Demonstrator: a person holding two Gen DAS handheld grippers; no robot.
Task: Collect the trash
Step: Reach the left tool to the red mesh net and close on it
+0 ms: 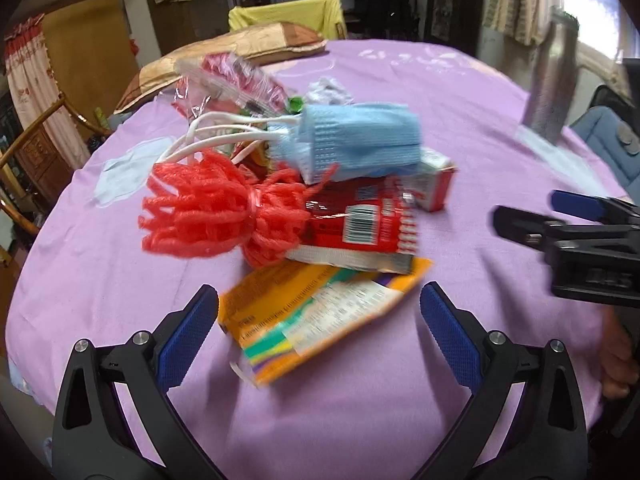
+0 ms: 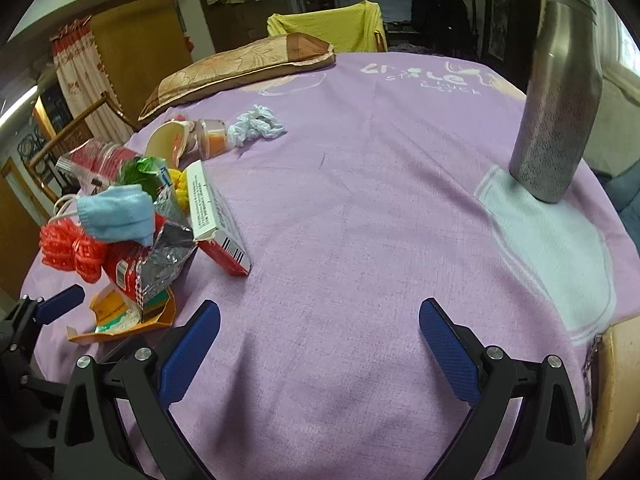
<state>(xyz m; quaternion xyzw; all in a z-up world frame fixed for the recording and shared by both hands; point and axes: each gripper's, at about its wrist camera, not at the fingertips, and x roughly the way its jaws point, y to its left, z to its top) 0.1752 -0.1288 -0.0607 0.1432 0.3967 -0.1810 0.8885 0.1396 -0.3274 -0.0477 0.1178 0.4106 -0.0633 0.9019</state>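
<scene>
A heap of trash lies on the purple cloth. In the left wrist view I see an orange wrapper (image 1: 320,312), a red wrapper (image 1: 360,226), a red yarn bundle (image 1: 212,212), a blue face mask (image 1: 352,140) and a red-white carton (image 1: 434,184). My left gripper (image 1: 318,328) is open, its fingers either side of the orange wrapper, holding nothing. My right gripper (image 2: 320,340) is open and empty over bare cloth, right of the heap (image 2: 140,232). A crumpled tissue (image 2: 258,124) and small cups (image 2: 212,140) lie farther back.
A tall steel bottle (image 2: 560,92) stands at the right on the cloth. A brown pillow (image 2: 240,68) lies at the far edge, with a yellow-draped chair (image 2: 328,24) behind. The right gripper also shows at the right of the left wrist view (image 1: 560,236).
</scene>
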